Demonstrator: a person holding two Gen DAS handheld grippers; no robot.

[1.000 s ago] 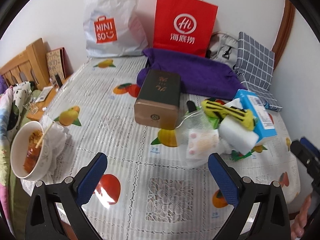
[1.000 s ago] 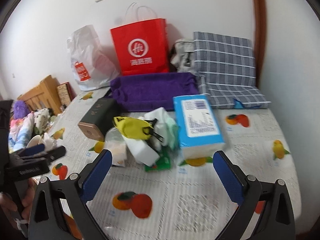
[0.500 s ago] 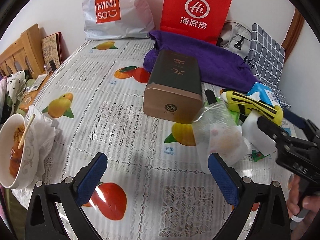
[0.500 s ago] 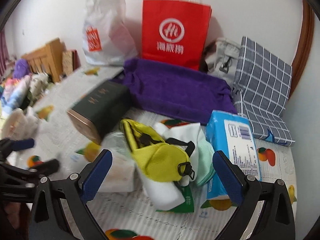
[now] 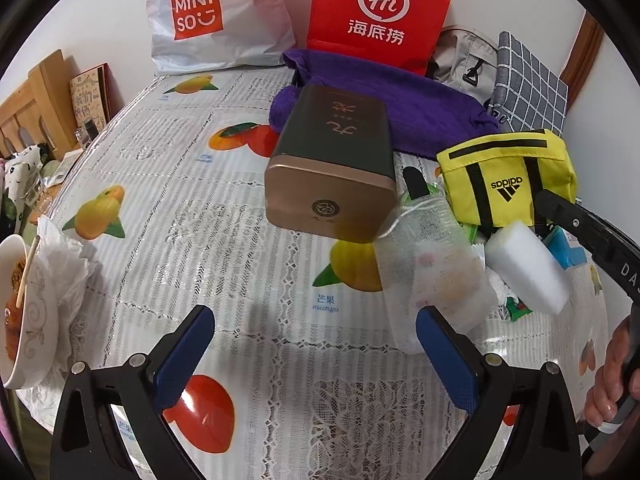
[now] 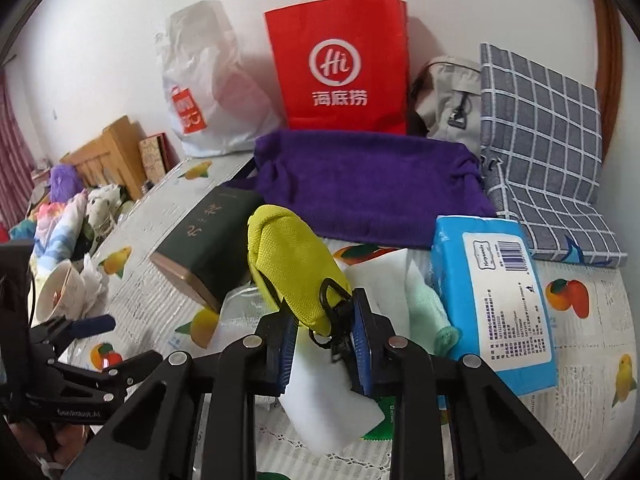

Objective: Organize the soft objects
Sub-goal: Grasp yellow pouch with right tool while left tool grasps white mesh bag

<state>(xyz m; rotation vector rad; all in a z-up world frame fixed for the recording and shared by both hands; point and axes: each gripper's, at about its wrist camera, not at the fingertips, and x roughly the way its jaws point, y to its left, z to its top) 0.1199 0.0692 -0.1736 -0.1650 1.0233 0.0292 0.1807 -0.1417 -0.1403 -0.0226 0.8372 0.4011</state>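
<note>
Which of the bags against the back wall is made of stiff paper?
The red paper bag with the white circle logo; it stands square and upright, while the white plastic bag beside it is crumpled.

"MINI SO" is printed in white on an orange bag emblem on the white plastic bag (image 5: 216,16). A white circled "Hi" with the characters "海底捞" beneath is carried by the red paper bag (image 5: 380,4). "adidas" with its black logo is seen upside down on the yellow pouch (image 5: 506,184). "芒果 mango" is printed in blue on the tablecloth (image 5: 325,303). Gold characters on the dark green box (image 5: 340,136) cannot be made out. A barcode label is borne by the blue tissue pack (image 6: 504,296), its small print unreadable.
</note>
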